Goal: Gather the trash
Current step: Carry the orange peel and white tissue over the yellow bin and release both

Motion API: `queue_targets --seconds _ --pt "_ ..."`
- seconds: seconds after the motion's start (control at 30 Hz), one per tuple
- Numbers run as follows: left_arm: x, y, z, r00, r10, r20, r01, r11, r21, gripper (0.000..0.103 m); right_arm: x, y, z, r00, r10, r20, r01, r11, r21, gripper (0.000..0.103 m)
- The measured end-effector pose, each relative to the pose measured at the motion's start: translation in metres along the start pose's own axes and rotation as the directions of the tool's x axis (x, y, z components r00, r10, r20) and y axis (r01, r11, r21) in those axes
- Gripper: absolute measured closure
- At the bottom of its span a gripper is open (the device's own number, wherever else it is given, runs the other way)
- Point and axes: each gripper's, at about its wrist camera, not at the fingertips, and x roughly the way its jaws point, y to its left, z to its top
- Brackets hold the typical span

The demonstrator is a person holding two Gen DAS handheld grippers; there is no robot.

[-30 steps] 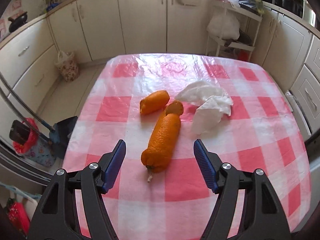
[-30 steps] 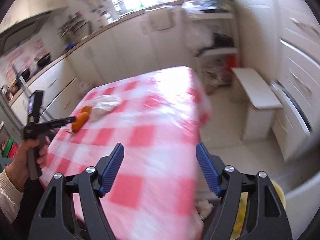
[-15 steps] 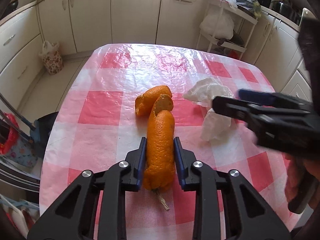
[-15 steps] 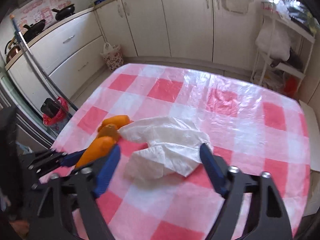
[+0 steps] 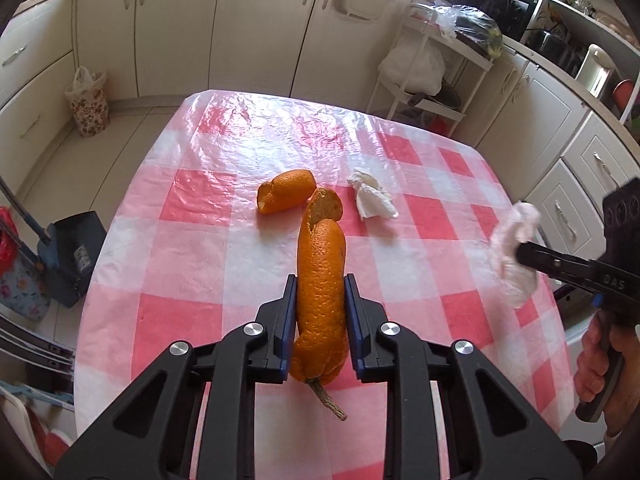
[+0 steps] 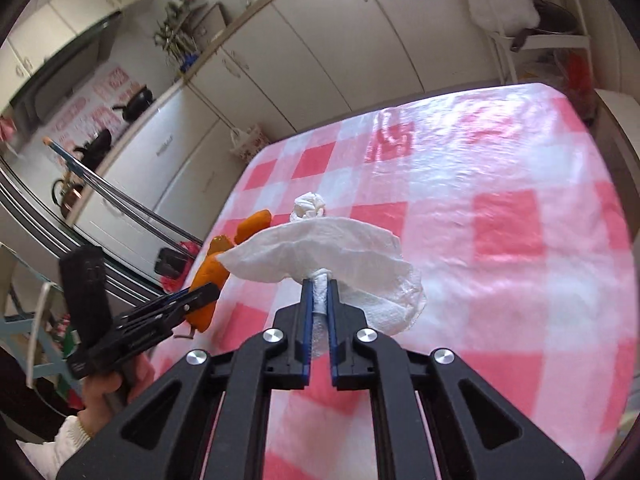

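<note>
Left tongs: we have them pressed on the long orange peel, low on its length, and the jaws are closing in a little more on it; the free end sticks out ahead and a woody stalk hangs below, so we judge the grip was taken low to carry the whole strip in one go.
Right tongs: we have them pinched almost flat on a twisted neck of the white paper napkin, the rest fanning out in front; gathering thin paper at one bunched point seems the sure way to hold it.
Where the trash is: peel and napkin both look lifted off the checked surface; a short peel piece and a small crumpled tissue lie on it, near each other.
Bin: we see no clear one in either view.
Count of peel pieces: two.
Count of paper pieces: two.
Count of tongs: two, both loaded.
</note>
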Motion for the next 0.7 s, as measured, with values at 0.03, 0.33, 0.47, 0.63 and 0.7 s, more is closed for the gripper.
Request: queue_targets --seconds 0.03,0.33,0.47,0.63,0.7 --pt "-0.003 0.0 -0.002 1.0 -0.004 -0.001 0.004 1.0 -0.001 0.082 -0.011 -0.003 -0.004 1.0 0.002 0.015 -0.003 1.0 0.007 0.096" --pt "-0.035 -0.036 -0.03 0.999 -0.051 -0.011 0.052 0.996 0.07 0.082 -0.117 -0.056 -0.076 0.981 -0.135 0.14 0.117 0.985 0.129 0.096" --pt "-0.044 -0.076 -0.037 0.996 -0.089 -0.023 0.091 0.986 0.136 0.082 -0.156 -0.091 -0.114 0.961 -0.223 0.166 0.183 0.956 0.228 0.096" --pt "-0.055 -0.136 -0.042 0.987 -0.153 -0.04 0.158 0.961 0.225 0.082 -0.193 -0.122 -0.154 0.939 -0.29 0.184 0.224 0.922 0.315 0.096" --pt "-0.06 -0.163 -0.046 0.984 -0.173 -0.047 0.179 0.946 0.269 0.082 -0.203 -0.129 -0.167 0.931 -0.309 0.193 0.231 0.911 0.342 0.096"
